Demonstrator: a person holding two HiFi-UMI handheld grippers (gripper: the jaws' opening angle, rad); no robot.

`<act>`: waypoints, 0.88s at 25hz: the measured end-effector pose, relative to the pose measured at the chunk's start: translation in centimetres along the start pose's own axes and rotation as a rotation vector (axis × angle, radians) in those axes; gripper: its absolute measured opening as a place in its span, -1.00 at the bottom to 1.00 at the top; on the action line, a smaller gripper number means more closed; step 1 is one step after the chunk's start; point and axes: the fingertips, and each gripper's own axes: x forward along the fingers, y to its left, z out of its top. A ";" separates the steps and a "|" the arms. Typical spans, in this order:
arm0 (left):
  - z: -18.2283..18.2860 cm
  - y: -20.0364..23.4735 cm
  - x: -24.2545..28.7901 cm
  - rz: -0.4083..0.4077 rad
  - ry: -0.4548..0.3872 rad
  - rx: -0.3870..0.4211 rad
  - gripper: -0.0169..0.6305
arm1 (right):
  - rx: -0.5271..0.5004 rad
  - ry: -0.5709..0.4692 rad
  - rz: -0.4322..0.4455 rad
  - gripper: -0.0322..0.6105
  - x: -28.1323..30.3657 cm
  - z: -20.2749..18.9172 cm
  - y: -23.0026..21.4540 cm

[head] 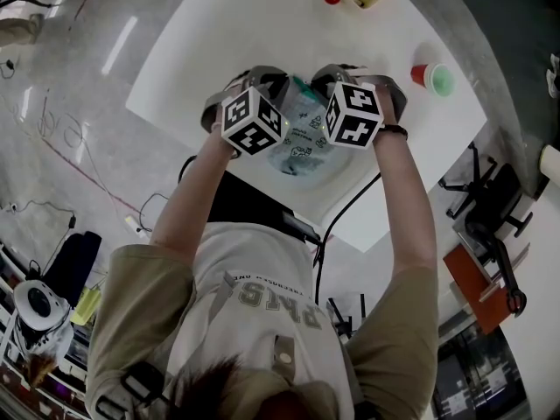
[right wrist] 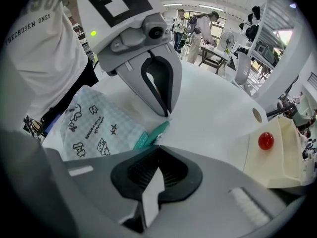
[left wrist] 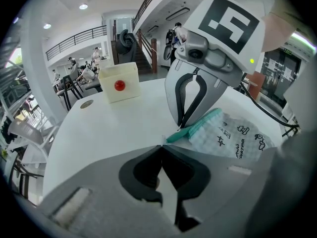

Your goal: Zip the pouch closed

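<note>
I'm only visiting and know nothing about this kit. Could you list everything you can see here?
table: one, white, under everything.
pouch: one, pale check with black drawings and a teal zip, on the table between the two tongs.
box: one, cream, at the table's far side.
ball: one, red, in front of the box.
cups: seemingly two, a red cup and a green cup, touching, at the table's right.
left tongs: one, grey, closed at the end of the pouch's zip.
right tongs: one, grey, closed on the teal zip.
</note>
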 end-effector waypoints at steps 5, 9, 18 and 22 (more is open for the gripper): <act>-0.1 0.0 0.0 0.006 0.004 -0.001 -0.91 | 0.010 -0.003 -0.001 -0.89 -0.2 -0.6 0.5; -0.1 0.1 0.0 0.012 0.006 -0.001 -0.91 | 0.014 -0.001 0.001 -0.89 -0.4 -1.0 0.8; -0.1 0.2 0.1 0.019 0.012 0.002 -0.91 | 0.036 -0.007 -0.001 -0.89 -0.6 -1.9 1.4; -0.1 0.2 0.2 0.019 0.013 0.005 -0.91 | 0.042 -0.007 -0.002 -0.89 -0.7 -2.3 1.7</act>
